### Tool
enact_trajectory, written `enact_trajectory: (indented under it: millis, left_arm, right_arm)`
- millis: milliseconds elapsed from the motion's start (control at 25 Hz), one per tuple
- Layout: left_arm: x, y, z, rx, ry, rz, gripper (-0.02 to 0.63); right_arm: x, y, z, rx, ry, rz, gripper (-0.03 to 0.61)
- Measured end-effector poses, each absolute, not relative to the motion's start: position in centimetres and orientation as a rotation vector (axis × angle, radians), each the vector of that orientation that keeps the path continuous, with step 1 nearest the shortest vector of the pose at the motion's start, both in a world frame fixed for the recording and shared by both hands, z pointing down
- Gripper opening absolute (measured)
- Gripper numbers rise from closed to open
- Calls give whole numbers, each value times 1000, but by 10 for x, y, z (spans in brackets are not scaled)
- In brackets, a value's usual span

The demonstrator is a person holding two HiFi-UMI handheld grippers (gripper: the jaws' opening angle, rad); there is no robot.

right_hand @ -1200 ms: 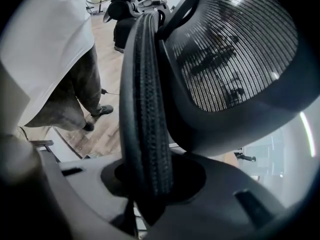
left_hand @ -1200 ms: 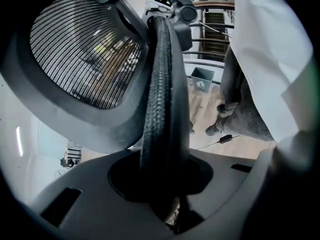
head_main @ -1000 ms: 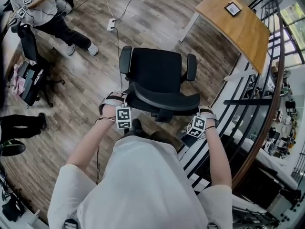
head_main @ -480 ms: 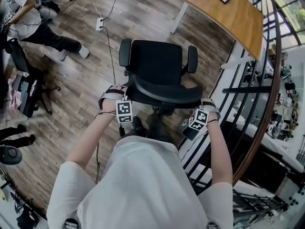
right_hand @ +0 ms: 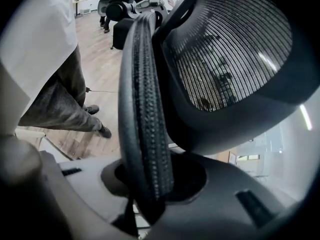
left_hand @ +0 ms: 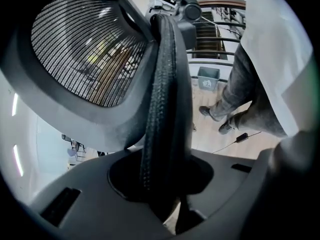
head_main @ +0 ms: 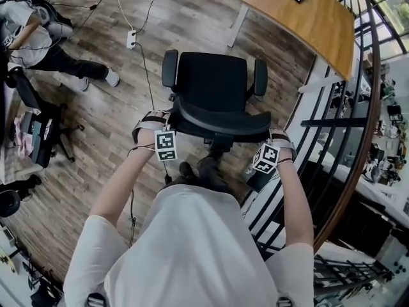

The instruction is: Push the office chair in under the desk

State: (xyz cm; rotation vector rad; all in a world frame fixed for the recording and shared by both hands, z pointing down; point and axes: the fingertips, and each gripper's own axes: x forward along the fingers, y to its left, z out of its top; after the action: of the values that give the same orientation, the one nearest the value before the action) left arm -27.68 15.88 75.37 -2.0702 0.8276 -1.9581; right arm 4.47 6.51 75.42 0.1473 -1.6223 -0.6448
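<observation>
1. Black mesh and padded fabric make up the office chair (head_main: 214, 85), which stands on the wood floor in the middle of the head view with its seat facing away from the person. The desk (head_main: 323, 34) is well apart from it, at about 1 o'clock.
2. The left gripper (head_main: 160, 121) is closed on the backrest rim (head_main: 220, 125) at its 9 o'clock end. The left gripper view shows the padded edge running up between the jaws, with the mesh panel to one side.
3. The right gripper (head_main: 275, 138) is clamped on the same rim at its 3 o'clock end, and its own view shows that edge seated between the jaws.
4. Handling, as a judgement: the chair is fairly heavy but should roll easily on a smooth floor. Steering will probably take more effort than pushing. Its base is hidden under the seat, so I cannot tell which way the wheels point.
5. The rim looks firm enough to push on, while the mesh inside it would give. A backrest may also tilt under load, so a low, level push suits it better than bearing down.
6. Holding at both ends of the rim is a good choice, since uneven pressure turns the chair toward 1 o'clock.
7. Risks: the railing (head_main: 332, 123) stands near at 3 o'clock, and a power strip (head_main: 131, 39) with its cable lies at 10 o'clock.
</observation>
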Motion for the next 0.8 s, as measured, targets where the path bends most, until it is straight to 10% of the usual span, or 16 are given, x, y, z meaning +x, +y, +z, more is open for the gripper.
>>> enact_trajectory:
  millis: [800]
  left_arm:
    - [-269, 15, 748, -2059, 759, -1918, 98]
  right_arm:
    - [58, -47, 748, 209, -1624, -583, 104]
